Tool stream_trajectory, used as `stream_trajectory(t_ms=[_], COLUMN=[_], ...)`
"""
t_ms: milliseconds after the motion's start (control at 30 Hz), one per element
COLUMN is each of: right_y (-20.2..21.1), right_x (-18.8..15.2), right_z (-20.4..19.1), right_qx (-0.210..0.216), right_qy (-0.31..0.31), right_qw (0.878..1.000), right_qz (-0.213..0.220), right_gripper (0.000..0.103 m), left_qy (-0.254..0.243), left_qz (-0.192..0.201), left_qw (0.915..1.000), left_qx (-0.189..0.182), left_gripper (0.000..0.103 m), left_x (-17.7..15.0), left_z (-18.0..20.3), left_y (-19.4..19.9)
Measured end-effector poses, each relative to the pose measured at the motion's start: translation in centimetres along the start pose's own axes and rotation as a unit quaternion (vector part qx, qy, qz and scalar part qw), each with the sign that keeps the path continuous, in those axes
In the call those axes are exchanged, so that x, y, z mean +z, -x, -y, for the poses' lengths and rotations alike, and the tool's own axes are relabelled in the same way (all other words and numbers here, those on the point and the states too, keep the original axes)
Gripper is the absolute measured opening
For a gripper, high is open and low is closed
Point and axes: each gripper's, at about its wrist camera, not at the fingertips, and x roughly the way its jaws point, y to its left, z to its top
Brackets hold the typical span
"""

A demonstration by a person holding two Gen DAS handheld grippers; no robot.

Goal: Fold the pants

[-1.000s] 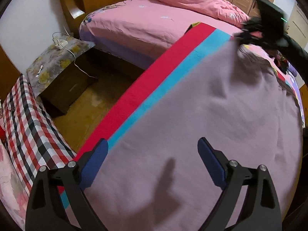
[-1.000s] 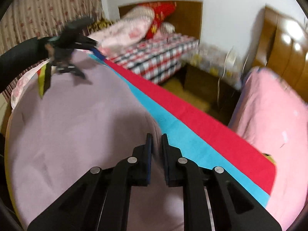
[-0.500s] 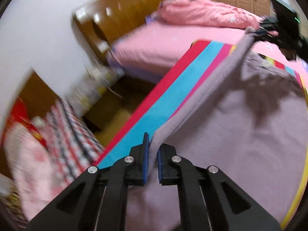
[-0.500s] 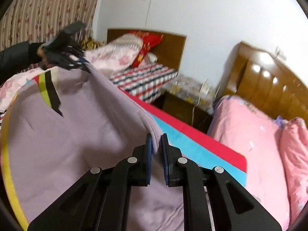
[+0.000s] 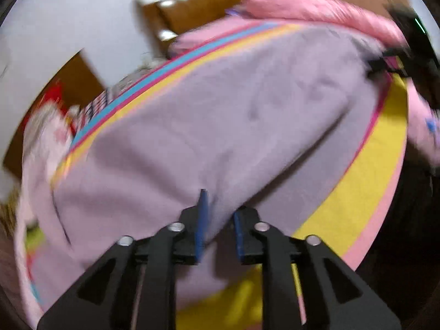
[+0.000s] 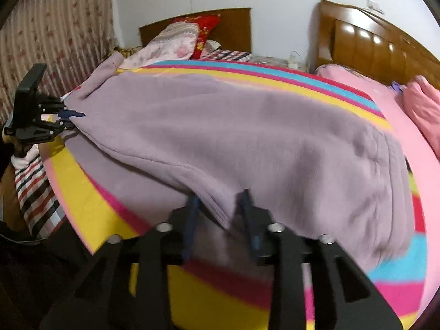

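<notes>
1. Your left gripper sits at the bottom centre of its frame, jaws opening to a narrow gap; a fold of the lilac pants lies between the blue pads (contact is too blurred to judge).
2. Your right gripper is low in its own frame, jaws opening, a corner of the pants hanging loose in the gap.
3. The pants lie folded over across mid-frame on the striped blanket, which shows yellow and pink at lower left.
4. Farther back, at upper right, a pink bed meets a wooden headboard.
</notes>
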Motion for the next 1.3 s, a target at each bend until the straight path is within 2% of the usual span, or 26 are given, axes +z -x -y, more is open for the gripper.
stream_trajectory(t_ms=[33, 67, 133, 167, 200, 233, 300, 400, 433, 533, 633, 833, 933, 1033, 1167, 1233, 1300], right_y=[1.1, 2.5, 4.9, 6.0, 6.6, 7.1, 6.9, 6.2, 6.0, 4.7, 3.6, 3.8, 3.9, 2.9, 2.7, 2.6, 2.8], right_x=[-0.3, -0.6, -1.5, -2.0, -2.4, -2.8, -3.4, -3.7, -3.9, -3.7, -4.4, -4.1, -3.9, -4.0, -4.5, -4.8, -4.8], right_z=[0.2, 0.6, 1.5, 2.3, 2.9, 3.7, 5.7, 7.8, 8.3, 9.7, 10.2, 10.6, 10.1, 9.6, 10.0, 10.5, 10.2], right_qx=[0.002, 0.006, 0.016, 0.016, 0.015, 0.017, 0.021, -0.007, -0.02, -0.024, -0.025, -0.024, -0.023, -0.026, -0.014, -0.003, -0.016], right_qy=[-0.021, -0.05, -0.09, -0.117, -0.137, -0.162, -0.22, -0.262, -0.273, -0.314, -0.352, -0.361, -0.354, -0.35, -0.372, -0.389, -0.378], right_qw=[1.0, 0.998, 0.993, 0.988, 0.985, 0.981, 0.97, 0.961, 0.958, 0.946, 0.934, 0.93, 0.932, 0.935, 0.926, 0.919, 0.924], right_qz=[0.015, 0.036, 0.081, 0.096, 0.102, 0.108, 0.104, 0.093, 0.09, 0.081, 0.055, 0.069, 0.07, 0.047, 0.054, 0.059, 0.059], right_gripper=[0.079, 0.088, 0.086, 0.082, 0.078, 0.07, 0.064, 0.059, 0.057, 0.05, 0.049, 0.042, 0.038, 0.037, 0.034, 0.029, 0.026], left_qy=[0.054, 0.099, 0.171, 0.221, 0.261, 0.311, 0.361, 0.405, 0.412, 0.425, 0.423, 0.423, 0.428, 0.431, 0.449, 0.458, 0.463], left_qz=[0.014, 0.039, 0.095, 0.118, 0.13, 0.139, 0.136, 0.111, 0.113, 0.117, 0.112, 0.111, 0.111, 0.108, 0.109, 0.112, 0.107], left_qw=[0.9984, 0.9942, 0.9793, 0.9644, 0.9512, 0.9328, 0.9122, 0.9007, 0.897, 0.8893, 0.8919, 0.8928, 0.8907, 0.8892, 0.8784, 0.8712, 0.8682], left_qx=[-0.005, -0.013, -0.052, -0.085, -0.102, -0.118, -0.139, -0.111, -0.112, -0.12, -0.114, -0.109, -0.107, -0.107, -0.123, -0.136, -0.142], left_gripper=[0.069, 0.09, 0.096, 0.098, 0.099, 0.101, 0.101, 0.1, 0.1, 0.097, 0.097, 0.095, 0.094, 0.094, 0.094, 0.094, 0.094], left_x=[-0.3, -0.6, -1.5, -2.4, -2.9, -3.9, -5.3, -6.0, -6.0, -6.0, -5.9, -6.3, -6.9, -7.3, -7.8, -7.9, -7.4], left_z=[-0.4, -0.8, -1.4, -2.0, -2.4, -2.9, -3.8, -5.5, -5.7, -6.0, -6.2, -6.9, -7.2, -7.4, -8.0, -8.6, -9.1], left_y=[1.2, 2.7, 5.6, 7.0, 7.7, 8.1, 7.9, 6.7, 6.4, 6.0, 5.4, 4.5, 4.4, 4.1, 4.0, 3.9, 3.6])
